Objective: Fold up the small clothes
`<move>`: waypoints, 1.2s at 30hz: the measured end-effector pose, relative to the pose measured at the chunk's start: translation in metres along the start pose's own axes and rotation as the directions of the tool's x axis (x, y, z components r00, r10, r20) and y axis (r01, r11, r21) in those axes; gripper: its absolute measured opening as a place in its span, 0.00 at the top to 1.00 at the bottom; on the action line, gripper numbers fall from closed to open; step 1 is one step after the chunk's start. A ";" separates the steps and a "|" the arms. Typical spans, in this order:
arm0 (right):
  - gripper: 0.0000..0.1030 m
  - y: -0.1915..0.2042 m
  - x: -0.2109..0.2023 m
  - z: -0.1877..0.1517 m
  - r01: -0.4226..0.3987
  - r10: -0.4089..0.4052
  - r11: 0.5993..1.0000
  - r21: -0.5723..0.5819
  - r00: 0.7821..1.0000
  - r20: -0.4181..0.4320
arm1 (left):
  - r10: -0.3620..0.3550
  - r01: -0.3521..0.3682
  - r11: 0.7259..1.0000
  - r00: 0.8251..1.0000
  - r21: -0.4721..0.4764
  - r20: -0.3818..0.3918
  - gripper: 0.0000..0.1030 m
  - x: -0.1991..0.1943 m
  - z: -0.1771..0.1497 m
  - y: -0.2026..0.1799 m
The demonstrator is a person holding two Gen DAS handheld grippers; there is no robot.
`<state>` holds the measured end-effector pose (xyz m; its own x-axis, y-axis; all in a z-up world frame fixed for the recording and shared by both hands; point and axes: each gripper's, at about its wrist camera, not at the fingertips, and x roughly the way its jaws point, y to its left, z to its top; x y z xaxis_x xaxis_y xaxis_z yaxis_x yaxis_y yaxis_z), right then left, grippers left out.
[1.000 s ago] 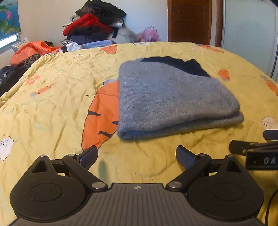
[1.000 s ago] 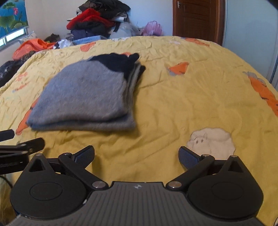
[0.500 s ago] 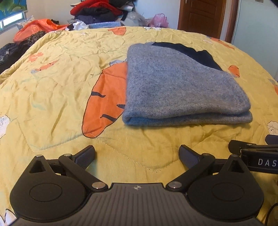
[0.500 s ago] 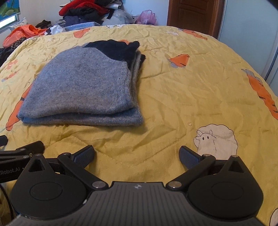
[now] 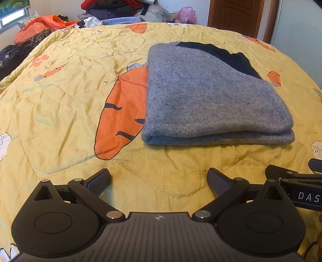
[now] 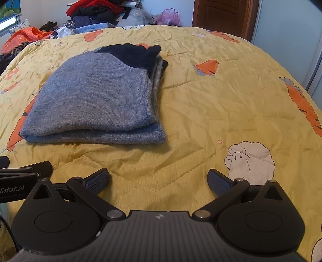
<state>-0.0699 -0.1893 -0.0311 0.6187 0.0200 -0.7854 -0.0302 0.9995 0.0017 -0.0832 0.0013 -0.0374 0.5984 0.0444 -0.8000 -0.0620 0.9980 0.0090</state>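
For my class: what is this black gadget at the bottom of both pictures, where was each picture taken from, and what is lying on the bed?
Each picture comes from a camera fixed on a hand-held gripper, looking forward along its two fingers. One shows the left gripper, the other the right gripper; each one's neighbour pokes in at the side edge. Both stand open and hold nothing. Ahead of them a folded grey sweater with a dark part at its far end lies on a yellow quilt printed with carrots and sheep. A pile of clothes sits beyond the bed.

Grey sweater [image 5: 211,100] (maybe navy-trimmed), yellow quilt [image 5: 60,100]
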 end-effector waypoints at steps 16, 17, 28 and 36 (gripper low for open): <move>0.00 0.000 0.000 0.001 -0.001 0.001 1.000 0.000 1.000 -0.005 | 0.002 -0.002 1.000 1.000 0.001 0.000 0.00 0.001 0.000 -0.001; 0.00 0.000 0.000 0.001 -0.001 0.001 1.000 0.000 1.000 -0.005 | 0.003 -0.003 1.000 1.000 0.001 -0.001 0.00 0.000 0.000 -0.001; 0.00 0.000 0.001 0.002 -0.001 0.001 1.000 0.001 1.000 -0.010 | 0.005 -0.005 1.000 1.000 -0.001 0.005 0.00 0.000 0.000 -0.001; 0.00 0.000 0.001 0.001 -0.001 0.001 1.000 0.001 1.000 -0.008 | 0.002 -0.002 1.000 1.000 0.002 -0.001 0.00 0.000 0.001 0.000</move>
<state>-0.0680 -0.1896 -0.0314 0.6127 0.0205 -0.7901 -0.0298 0.9996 0.0029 -0.0825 0.0012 -0.0368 0.5975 0.0464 -0.8006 -0.0618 0.9980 0.0118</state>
